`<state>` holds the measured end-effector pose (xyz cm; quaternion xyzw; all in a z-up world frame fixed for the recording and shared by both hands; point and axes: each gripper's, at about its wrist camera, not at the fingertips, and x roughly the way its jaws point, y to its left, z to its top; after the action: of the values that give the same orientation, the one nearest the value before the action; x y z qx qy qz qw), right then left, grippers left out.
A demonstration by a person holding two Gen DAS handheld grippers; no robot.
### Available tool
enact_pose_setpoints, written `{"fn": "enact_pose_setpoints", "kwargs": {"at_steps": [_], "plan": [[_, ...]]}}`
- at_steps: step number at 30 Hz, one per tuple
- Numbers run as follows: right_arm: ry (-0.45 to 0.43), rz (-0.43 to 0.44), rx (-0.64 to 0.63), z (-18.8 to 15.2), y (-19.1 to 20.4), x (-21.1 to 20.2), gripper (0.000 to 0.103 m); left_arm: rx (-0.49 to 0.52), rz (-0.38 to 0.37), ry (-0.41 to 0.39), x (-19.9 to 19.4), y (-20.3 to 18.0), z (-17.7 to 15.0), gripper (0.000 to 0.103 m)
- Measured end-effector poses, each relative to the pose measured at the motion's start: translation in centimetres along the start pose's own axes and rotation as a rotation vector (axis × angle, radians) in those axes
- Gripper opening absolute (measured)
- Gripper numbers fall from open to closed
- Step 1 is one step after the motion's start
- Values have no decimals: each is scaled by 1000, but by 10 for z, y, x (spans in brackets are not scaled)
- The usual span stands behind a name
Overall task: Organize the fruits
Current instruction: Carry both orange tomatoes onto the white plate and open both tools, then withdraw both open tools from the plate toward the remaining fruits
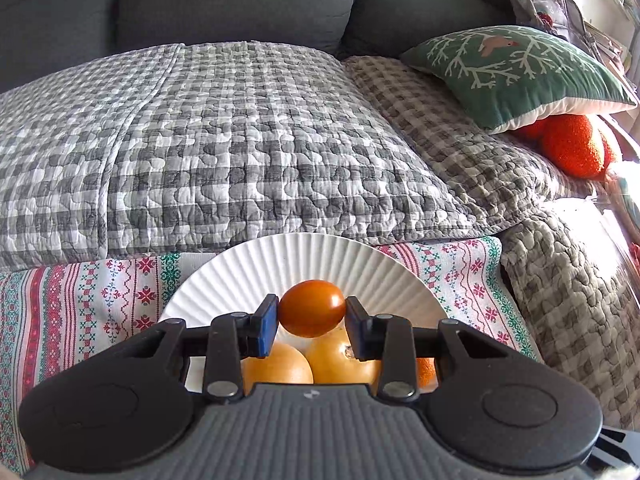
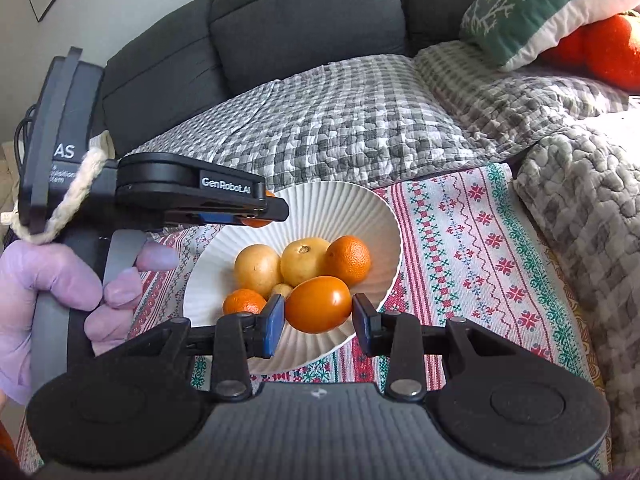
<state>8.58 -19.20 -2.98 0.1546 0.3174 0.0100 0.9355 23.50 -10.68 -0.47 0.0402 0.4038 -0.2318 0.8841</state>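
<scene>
Left gripper (image 1: 311, 319) clamps a smooth glossy orange oval fruit (image 1: 311, 308) between blue pads, over the ribbed white plate (image 2: 372, 216). Plate holds two matte yellow round fruits (image 2: 304, 260) and two dimpled tangerines (image 2: 349, 259). Right gripper (image 2: 318, 317) pinches a second glossy orange oval (image 2: 318, 303) at the plate's near edge. Embroidered cloth (image 2: 476, 240) underneath, checkered quilt (image 1: 240, 140) and grey sofa (image 1: 240, 0) behind.

Fruits (image 2: 304, 266) in the bowl (image 2: 384, 216) on the cloth (image 2: 480, 248). Couch (image 2: 304, 12) at twelve o'clock, pillow (image 2: 536, 4) at two.
</scene>
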Motion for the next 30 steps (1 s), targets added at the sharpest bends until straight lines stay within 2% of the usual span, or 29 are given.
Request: {"fn": "enact_pose_setpoints", "kwargs": {"at_steps": [4,11,13,15,17,19,26,30], "plan": [[11,-22,-37,0,4,4,34,2,25,27,13,-1,-2,29],[25,-43,-83,-2,12,9,34,-8,17,41,16,-2,-6,30],[36,-60,-103,-3,14,11,35,2,22,30,13,-3,-6,32],[34,-68,-111,-3,14,9,36,12,14,15,9,-4,-5,41],[27,-60,-105,-1,14,5,43,17,19,5,5,-5,-6,48],[16,-56,-103,0,16,1,55,26,33,-4,-2,-6,-7,52],[19,-72,-140,-4,25,-16,67,60,70,-37,-33,-5,-20,69],[30,-74,-136,-7,26,-30,72,81,84,-50,-55,-5,-31,74]]}}
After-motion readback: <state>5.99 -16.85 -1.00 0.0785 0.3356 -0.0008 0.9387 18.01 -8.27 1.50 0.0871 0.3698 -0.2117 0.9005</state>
